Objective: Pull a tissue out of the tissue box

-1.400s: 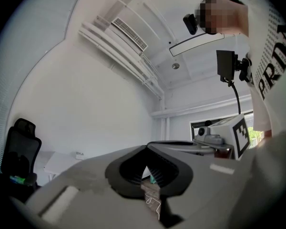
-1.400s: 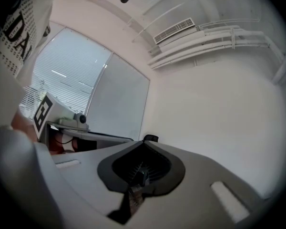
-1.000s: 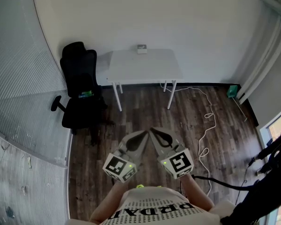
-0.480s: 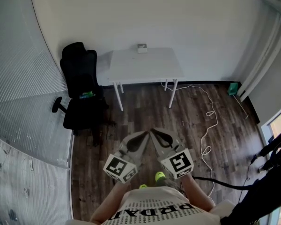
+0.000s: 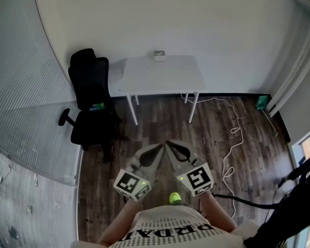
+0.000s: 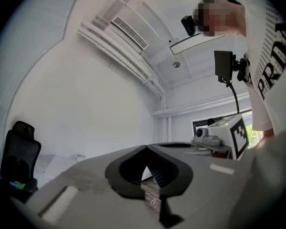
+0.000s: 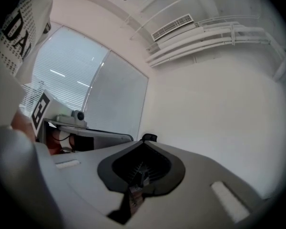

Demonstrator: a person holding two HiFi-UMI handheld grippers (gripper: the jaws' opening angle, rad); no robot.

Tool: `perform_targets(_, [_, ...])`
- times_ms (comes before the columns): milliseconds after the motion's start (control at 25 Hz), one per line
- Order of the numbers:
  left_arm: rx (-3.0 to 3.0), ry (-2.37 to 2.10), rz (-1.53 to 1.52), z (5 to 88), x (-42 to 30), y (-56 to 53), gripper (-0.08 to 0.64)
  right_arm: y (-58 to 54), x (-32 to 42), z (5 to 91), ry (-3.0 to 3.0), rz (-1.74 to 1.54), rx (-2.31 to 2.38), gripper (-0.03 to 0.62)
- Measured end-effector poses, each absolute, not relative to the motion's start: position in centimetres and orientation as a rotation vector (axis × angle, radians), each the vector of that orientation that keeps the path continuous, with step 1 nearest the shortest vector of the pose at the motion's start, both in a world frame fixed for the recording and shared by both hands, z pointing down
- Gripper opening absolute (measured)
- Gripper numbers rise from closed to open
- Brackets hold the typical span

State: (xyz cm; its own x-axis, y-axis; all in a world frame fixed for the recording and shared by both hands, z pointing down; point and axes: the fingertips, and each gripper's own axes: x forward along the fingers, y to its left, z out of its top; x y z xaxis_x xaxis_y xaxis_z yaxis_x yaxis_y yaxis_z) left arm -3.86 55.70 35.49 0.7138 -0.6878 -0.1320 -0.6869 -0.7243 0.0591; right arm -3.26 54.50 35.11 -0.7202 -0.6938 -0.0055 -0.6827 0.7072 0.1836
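A small tissue box [image 5: 159,55] sits at the back edge of a white table [image 5: 163,76] against the far wall, well away from both grippers. In the head view my left gripper [image 5: 159,148] and right gripper [image 5: 168,144] are held side by side in front of the person's body, above the wooden floor, their tips almost touching each other. Both are shut with nothing in them. The left gripper view shows the left gripper [image 6: 146,147] with its jaws meeting at the tip. In the right gripper view the right gripper [image 7: 143,143] is likewise shut and empty.
A black office chair [image 5: 90,102] stands left of the table. A white cable [image 5: 230,138] snakes over the floor on the right, with black leads and a stand [image 5: 299,190] at the right edge. A green shoe [image 5: 174,197] shows below the grippers.
The person has stepped toward the table: the table and chair sit slightly lower and nearer in the head view, and a green shoe has appeared. Both grippers stay shut, held the same way.
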Motion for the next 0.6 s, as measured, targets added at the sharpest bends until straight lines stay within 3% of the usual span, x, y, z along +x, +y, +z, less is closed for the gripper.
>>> perform_targets(600, [2.864, -1.205, -0.246, 35.8, 0.9, 49.1, -0.008, 47.8, 1.4, 35.3, -2.842, -0.265, 1.051, 0.008])
